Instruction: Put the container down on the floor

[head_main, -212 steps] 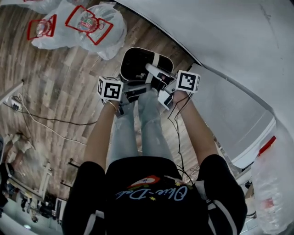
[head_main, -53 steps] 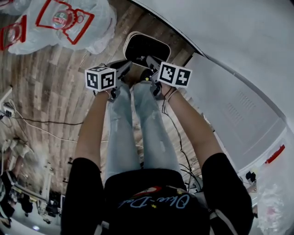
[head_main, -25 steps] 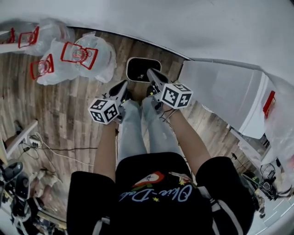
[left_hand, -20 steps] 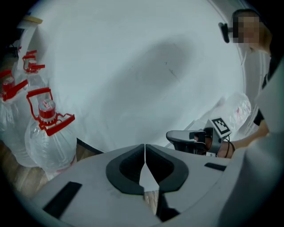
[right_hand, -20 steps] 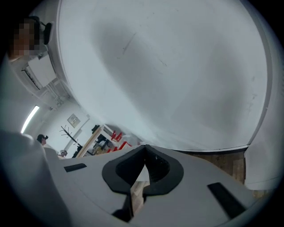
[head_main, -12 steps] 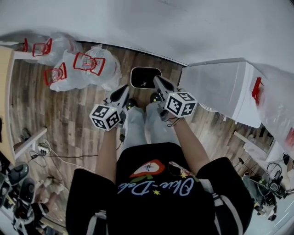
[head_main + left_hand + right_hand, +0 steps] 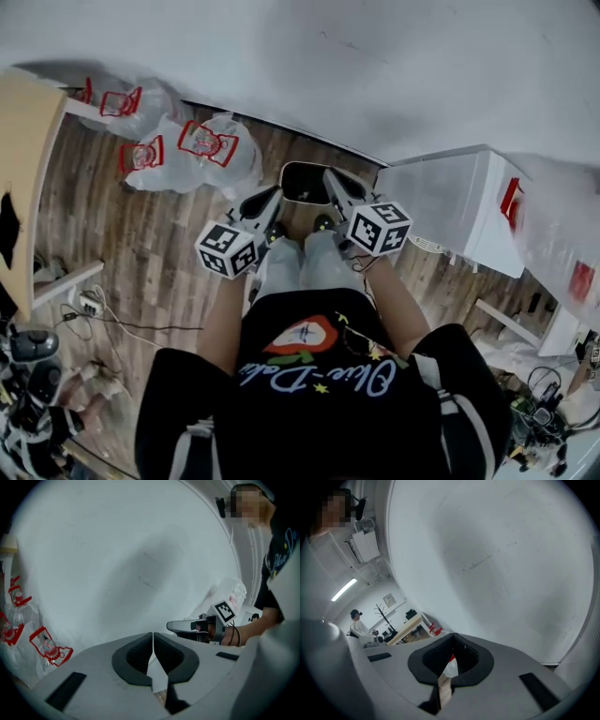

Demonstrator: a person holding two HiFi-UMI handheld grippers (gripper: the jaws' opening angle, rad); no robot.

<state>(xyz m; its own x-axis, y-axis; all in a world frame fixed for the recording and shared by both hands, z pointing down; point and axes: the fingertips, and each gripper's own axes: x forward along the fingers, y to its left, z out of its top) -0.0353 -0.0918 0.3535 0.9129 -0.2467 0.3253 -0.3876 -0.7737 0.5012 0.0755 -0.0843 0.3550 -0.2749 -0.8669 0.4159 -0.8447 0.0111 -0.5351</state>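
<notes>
From above, the person's black T-shirt fills the bottom centre of the frame, both bare arms stretched forward over pale jeans. The left gripper has its claw closed, the dark pads pressed flat together with nothing between them. The right gripper is the same, shut tight and empty. Just past their tips, in the upper middle of the frame, the container sits on the wooden floor. It is a dark, rounded tub with a pale rim, tucked close against the white wall. Both claw tips overlap its near corners in the picture, and I can't tell whether they touch it. To the upper left lie clear plastic bags of red-labelled bottles, and a white cabinet stands at right.
</notes>
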